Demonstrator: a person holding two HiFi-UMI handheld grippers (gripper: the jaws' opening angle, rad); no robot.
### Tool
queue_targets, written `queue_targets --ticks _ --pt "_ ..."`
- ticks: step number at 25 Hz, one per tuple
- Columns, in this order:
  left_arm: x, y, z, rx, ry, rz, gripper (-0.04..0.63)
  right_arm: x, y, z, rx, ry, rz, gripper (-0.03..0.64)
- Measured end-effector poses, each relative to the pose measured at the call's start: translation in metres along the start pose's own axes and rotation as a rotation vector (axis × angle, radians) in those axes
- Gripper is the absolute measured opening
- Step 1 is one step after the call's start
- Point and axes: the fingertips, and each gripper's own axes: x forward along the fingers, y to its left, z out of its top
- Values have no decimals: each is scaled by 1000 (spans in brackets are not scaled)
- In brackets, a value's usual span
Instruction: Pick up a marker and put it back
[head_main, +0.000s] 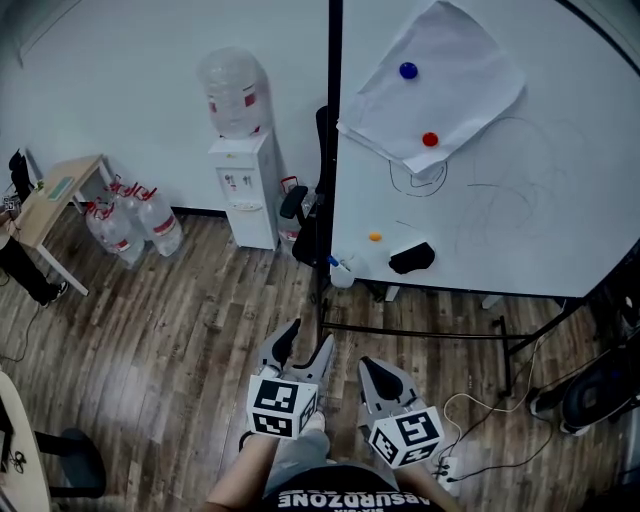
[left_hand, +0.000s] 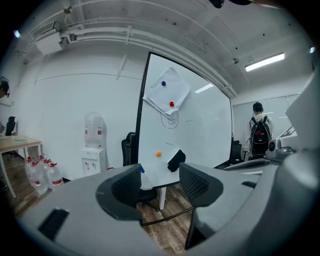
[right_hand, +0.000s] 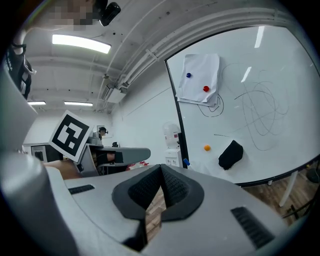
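Above the wooden floor (head_main: 190, 330), the left hand-held gripper (head_main: 307, 341) gapes wide and empty before the whiteboard (head_main: 560, 200). The right hand-held gripper (head_main: 371, 368) has its jaws pressed together on nothing.

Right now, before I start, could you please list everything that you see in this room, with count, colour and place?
whiteboard: one, white with scribbles, on a black stand, right
paper sheet: one, white, on the board's upper part
blue magnet: one, on the sheet
red magnet: one, near the sheet's lower edge
orange magnet: one, on the bare board, lower left
eraser: one, black, right of the orange magnet
marker: one, blue cap, at the board's lower left corner
water dispenser: one, white, against the wall
water bottles: several, clear with red, on the floor left of the dispenser
table: one, light wood, far left
chair: one, black, at the board's left edge
left gripper: fingers apart, empty
right gripper: fingers together, empty
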Motion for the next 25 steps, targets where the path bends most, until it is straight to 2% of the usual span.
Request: queue_targets --ticks 11,25 --pt "43 22 3 -1 13 -40 224 29 -21 11 -9 2 -58 -3" --pt "100 54 -6 75 59 -67 224 90 -36 20 -33 -1 -74 -3"
